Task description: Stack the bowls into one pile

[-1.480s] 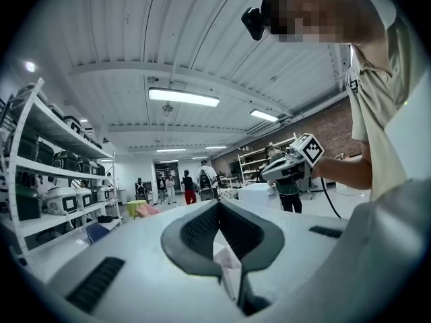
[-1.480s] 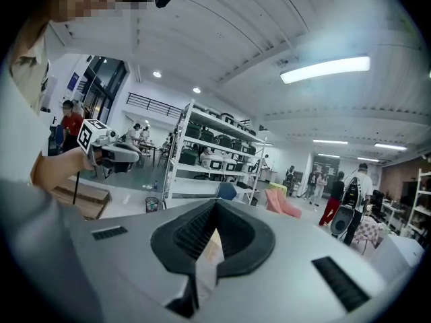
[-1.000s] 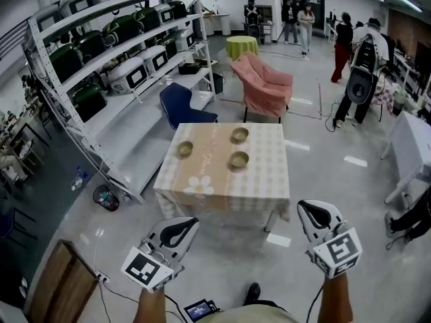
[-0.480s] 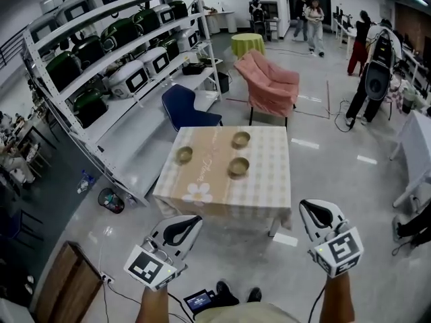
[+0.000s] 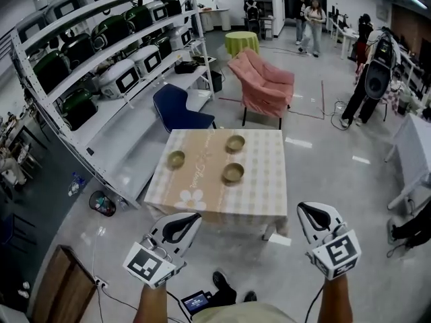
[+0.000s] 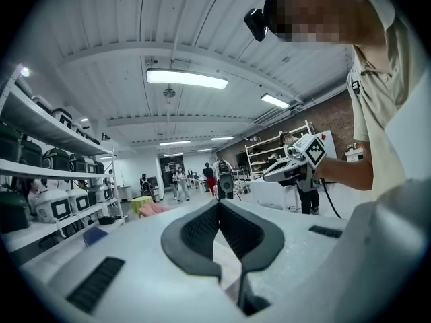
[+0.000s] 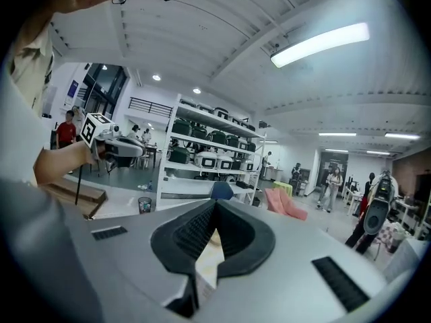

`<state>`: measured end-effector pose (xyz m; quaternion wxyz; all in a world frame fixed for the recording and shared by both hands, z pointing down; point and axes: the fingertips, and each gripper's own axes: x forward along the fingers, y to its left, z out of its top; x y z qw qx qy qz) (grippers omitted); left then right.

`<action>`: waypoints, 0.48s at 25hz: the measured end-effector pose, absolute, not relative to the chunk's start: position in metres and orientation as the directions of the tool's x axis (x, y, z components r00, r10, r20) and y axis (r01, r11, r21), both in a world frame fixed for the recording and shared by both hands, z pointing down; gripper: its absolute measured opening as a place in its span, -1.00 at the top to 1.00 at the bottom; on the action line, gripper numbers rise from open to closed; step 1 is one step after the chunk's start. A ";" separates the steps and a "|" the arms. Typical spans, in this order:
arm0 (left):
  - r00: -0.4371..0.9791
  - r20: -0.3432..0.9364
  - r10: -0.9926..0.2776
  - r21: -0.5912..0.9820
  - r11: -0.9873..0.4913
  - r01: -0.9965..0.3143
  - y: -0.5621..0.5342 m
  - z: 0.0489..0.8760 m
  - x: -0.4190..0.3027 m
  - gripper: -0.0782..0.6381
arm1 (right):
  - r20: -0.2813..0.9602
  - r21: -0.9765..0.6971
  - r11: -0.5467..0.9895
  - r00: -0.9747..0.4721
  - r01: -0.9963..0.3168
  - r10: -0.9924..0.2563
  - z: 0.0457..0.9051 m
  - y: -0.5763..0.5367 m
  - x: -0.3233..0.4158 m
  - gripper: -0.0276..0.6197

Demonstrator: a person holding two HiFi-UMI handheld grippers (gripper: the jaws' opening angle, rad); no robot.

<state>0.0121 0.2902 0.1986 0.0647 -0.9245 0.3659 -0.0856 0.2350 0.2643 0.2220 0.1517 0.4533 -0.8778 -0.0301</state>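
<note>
The table [image 5: 262, 187] and its bowls [image 5: 233, 173] now sit slightly nearer, lower in view.

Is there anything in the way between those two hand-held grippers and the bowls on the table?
Nothing visible does. Only bare floor lies between the left gripper, the right gripper and the table. On it the left bowl, far bowl and near bowl sit apart, with nothing between them.
</note>
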 end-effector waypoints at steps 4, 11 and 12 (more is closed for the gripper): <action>0.728 0.111 -0.676 -0.175 -0.735 -0.656 0.262 0.203 0.003 0.76 | 0.236 0.198 0.568 -0.523 -0.799 -0.819 0.220 0.236 0.226 0.91; 0.743 0.111 -0.660 -0.159 -0.750 -0.642 0.210 0.212 -0.032 0.76 | 0.253 0.198 0.540 -0.490 -0.818 -0.834 0.225 0.187 0.194 0.91; 0.745 0.111 -0.658 -0.157 -0.752 -0.640 0.203 0.214 -0.038 0.76 | 0.259 0.200 0.543 -0.491 -0.815 -0.832 0.230 0.182 0.189 0.91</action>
